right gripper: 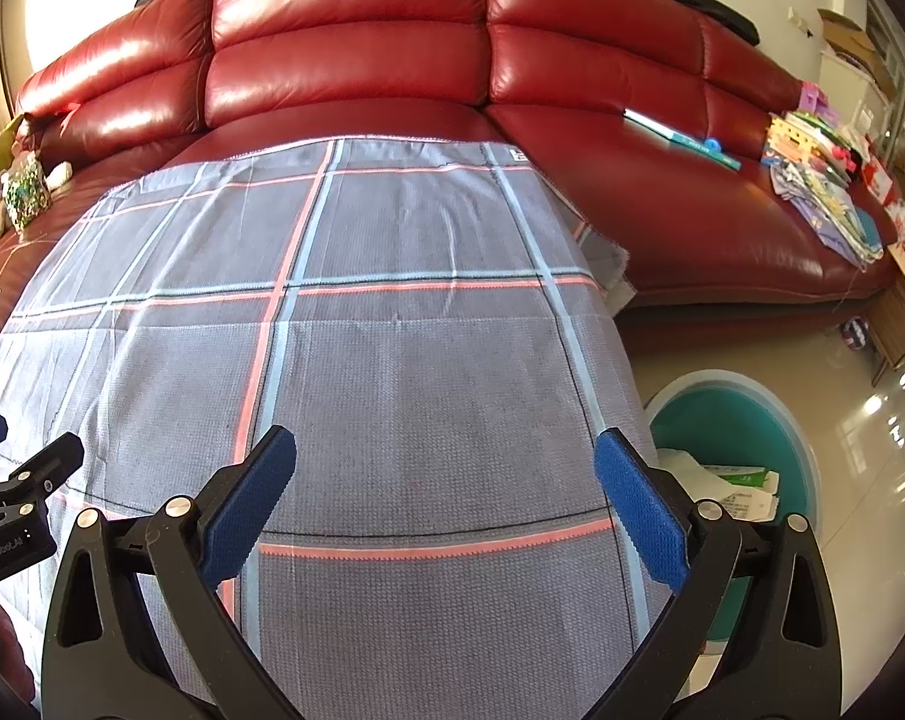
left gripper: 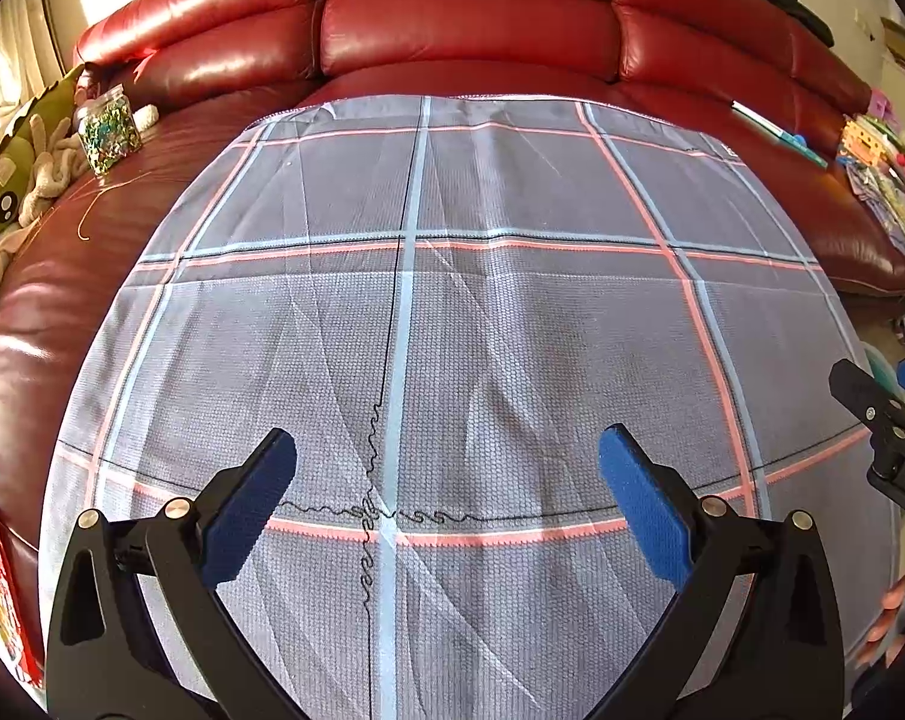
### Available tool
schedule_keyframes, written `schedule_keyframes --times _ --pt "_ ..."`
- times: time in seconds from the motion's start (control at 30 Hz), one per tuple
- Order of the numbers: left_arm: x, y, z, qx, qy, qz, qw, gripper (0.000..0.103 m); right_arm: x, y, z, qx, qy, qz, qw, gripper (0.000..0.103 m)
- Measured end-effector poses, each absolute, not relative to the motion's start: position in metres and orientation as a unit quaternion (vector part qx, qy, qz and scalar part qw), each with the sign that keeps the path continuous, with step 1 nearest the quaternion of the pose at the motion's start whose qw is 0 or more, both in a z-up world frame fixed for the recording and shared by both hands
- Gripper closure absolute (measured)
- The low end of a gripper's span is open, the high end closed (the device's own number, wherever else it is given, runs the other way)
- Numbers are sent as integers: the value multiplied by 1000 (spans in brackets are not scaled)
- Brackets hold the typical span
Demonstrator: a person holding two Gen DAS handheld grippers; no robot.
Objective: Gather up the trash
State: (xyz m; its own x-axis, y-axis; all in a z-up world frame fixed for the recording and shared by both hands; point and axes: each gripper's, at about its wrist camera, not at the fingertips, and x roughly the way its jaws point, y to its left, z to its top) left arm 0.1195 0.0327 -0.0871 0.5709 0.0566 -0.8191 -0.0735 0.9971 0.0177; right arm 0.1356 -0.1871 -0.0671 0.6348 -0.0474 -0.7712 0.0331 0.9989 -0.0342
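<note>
Red sofa (right gripper: 356, 60) fills the back, with a plaid cloth (right gripper: 362, 360) spread over the worktop in front of me. Left tongs (left gripper: 446, 456) and right tongs (right gripper: 445, 456) both hang released over it, gripping nothing. Can't spot any loose trash on the cloth itself. The teal bin (right gripper: 746, 414) sits on the floor just off the cloth's right edge, so my right hand is way nearer. White paper and a carton (right gripper: 734, 486) are already in it, half hidden by the right tongs. Clutter at both sofa ends is too small to tell.
</note>
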Motion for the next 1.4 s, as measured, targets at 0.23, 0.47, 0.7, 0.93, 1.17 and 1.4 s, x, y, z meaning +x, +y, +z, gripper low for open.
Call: schedule_keyframes --times 0.23,0.47,0.7,0.93,1.17,1.4 --pt "134 39 -97 -7 459 44 888 6 145 -181 -73 -9 429 -19 903 3" --pt "144 42 -111 -5 467 54 883 6 154 -175 -79 -9 431 -13 902 3" --pt "145 45 -112 -14 458 54 887 6 158 -173 -81 -10 428 -15 903 3" --pt "146 46 -113 -23 456 53 888 6 158 -172 -82 -11 424 -18 905 3" --pt "146 47 -113 -26 456 53 888 6 156 -170 -81 -11 409 -21 912 3" --pt "146 47 -113 -26 456 53 888 6 158 -168 -85 -12 407 -21 913 3"
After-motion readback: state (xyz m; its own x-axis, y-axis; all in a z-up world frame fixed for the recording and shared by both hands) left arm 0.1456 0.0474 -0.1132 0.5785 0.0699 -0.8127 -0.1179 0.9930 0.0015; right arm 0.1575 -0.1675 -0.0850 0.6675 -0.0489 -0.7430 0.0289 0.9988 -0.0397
